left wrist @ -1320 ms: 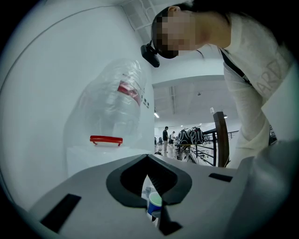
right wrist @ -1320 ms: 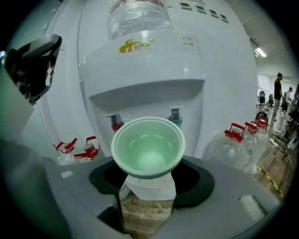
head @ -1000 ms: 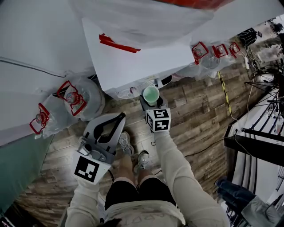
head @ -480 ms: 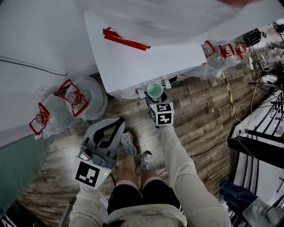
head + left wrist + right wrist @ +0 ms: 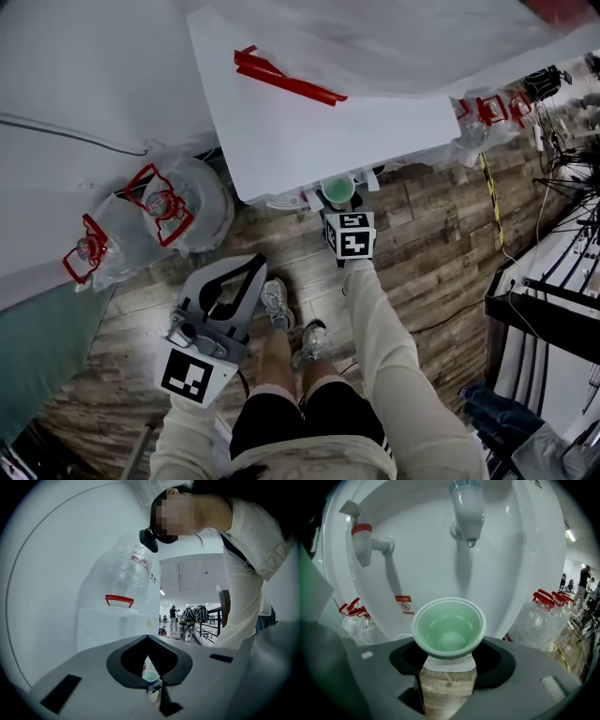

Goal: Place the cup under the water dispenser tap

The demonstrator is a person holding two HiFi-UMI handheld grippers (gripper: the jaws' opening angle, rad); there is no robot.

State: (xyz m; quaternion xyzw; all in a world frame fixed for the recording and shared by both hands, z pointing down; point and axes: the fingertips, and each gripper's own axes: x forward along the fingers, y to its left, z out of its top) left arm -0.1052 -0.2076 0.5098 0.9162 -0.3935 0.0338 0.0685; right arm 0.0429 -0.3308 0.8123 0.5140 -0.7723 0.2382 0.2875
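The person's right arm, in a pale sleeve (image 5: 386, 352), reached straight forward and carried the right gripper (image 5: 338, 208) up to the front of the white water dispenser (image 5: 309, 131). Its jaws were clamped on the pale green plastic cup (image 5: 337, 191), which stood upright just at the dispenser's lower edge. The left arm was bent and kept back. It held the left gripper (image 5: 253, 266) low over the wood-plank floor (image 5: 412, 216), well apart from the dispenser, with its jaw tips together on nothing.

The right gripper view showed what the head view's angle hid. The cup (image 5: 449, 629) sat empty in the jaws inside the dispenser's recess, below and slightly left of the white centre tap (image 5: 467, 508), while a red-banded tap (image 5: 363, 541) was off to the left. The left gripper view looked sideways at the dispenser and caught the upturned clear bottle (image 5: 126, 573) on top, with the cup (image 5: 151, 676) tiny beyond the meeting jaw tips. Only the head view showed the clear red-handled water bottles (image 5: 173, 202) lying on the floor by the left gripper.
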